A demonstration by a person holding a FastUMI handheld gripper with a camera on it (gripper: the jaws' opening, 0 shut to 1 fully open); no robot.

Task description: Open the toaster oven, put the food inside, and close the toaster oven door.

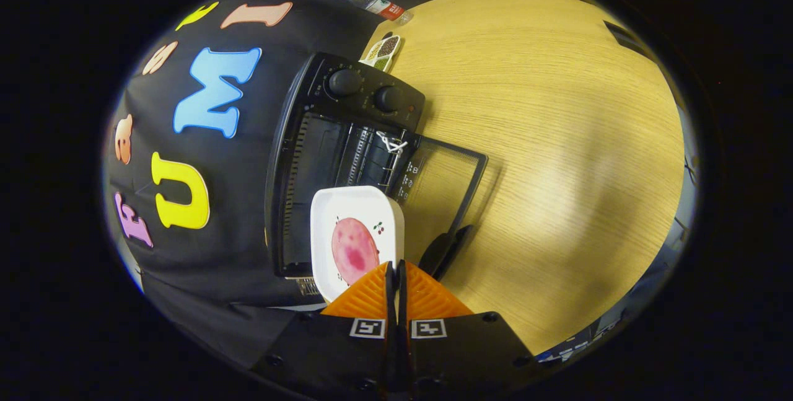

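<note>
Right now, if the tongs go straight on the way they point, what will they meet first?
The tongs are shut on the rim of the white plate with the pink food. Going straight on, the plate would probably enter the open toaster oven, perhaps meeting its rack; depth is unclear.

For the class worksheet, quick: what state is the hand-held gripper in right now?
Hand-held gripper: orange fingers closed on the rim of the white square plate with pink sliced food, at the open black toaster oven.
</note>
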